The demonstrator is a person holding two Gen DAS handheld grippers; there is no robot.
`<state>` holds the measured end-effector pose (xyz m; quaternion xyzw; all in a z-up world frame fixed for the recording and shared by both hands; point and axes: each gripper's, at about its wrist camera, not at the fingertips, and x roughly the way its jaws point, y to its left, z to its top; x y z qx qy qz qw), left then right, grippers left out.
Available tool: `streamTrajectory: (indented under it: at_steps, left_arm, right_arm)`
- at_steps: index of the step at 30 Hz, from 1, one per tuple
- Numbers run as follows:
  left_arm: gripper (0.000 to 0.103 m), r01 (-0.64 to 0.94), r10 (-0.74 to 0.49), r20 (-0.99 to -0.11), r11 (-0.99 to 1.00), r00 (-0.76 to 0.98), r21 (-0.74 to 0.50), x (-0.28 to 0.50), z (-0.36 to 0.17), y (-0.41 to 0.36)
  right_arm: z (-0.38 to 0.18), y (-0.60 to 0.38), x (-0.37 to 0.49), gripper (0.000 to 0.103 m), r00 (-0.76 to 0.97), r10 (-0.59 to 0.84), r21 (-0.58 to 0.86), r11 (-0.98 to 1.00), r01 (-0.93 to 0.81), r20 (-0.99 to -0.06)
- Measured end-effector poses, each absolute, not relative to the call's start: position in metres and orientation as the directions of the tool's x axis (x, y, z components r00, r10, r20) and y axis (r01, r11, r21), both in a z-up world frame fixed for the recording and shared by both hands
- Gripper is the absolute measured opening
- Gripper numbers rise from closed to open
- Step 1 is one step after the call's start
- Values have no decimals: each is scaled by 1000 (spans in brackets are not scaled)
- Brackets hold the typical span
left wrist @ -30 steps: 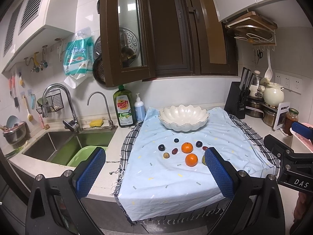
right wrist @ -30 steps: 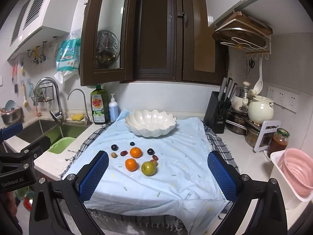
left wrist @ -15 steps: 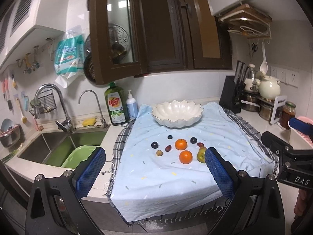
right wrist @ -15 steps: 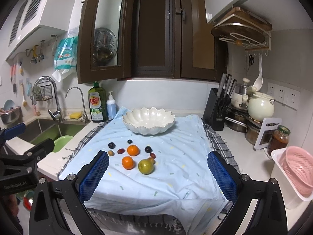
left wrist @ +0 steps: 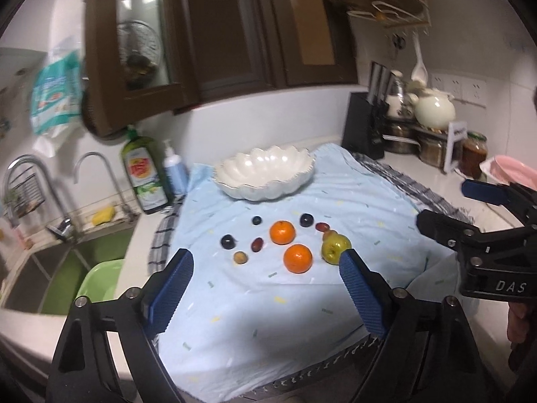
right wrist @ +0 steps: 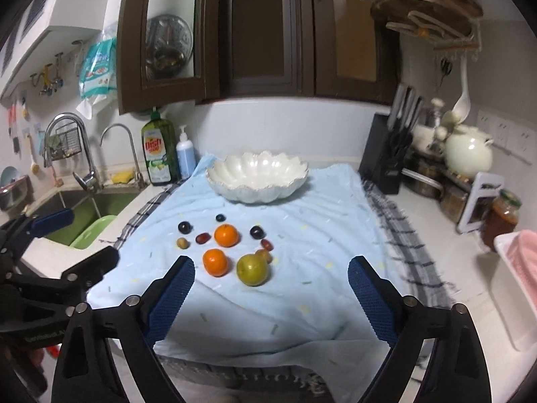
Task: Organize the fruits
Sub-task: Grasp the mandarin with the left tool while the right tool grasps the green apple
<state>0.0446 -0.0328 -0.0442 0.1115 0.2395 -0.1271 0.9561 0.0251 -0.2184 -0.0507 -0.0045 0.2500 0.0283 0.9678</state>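
Both claws, left (left wrist: 263, 288) and right (right wrist: 270, 297), have just been closing slightly, held open and empty above fruits (right wrist: 216, 262) near worktop's front edge.

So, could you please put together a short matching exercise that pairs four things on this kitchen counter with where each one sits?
Things:
1. white scalloped bowl
2. green apple
3. dish soap bottle
4. knife block

Places:
A. beside the sink, left of the cloth
B. at the far end of the blue cloth, empty
C. off the cloth's far right corner, against the wall
D. on the cloth, just right of the nearer orange

Pairs: 1-B, 2-D, 3-A, 4-C
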Motion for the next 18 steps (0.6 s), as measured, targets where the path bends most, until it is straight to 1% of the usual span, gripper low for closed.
streamTrajectory:
  at_steps: [6, 12, 18]
  left_arm:
    - [79, 388, -244, -528, 904, 813, 180, 85, -65, -39]
    - [67, 473, -293, -608, 868, 737, 155, 127, -93, -45]
    - [60, 533, -327, -667, 837, 670, 126, 155, -120, -52]
  right_arm:
    - [-77, -211, 65, 82, 829, 93, 52, 996, -77, -552]
    - [-105, -206, 101, 76, 785, 81, 47, 997, -66, -614]
    - [-132, -206, 131, 70, 735, 94, 66, 996, -67, -671]
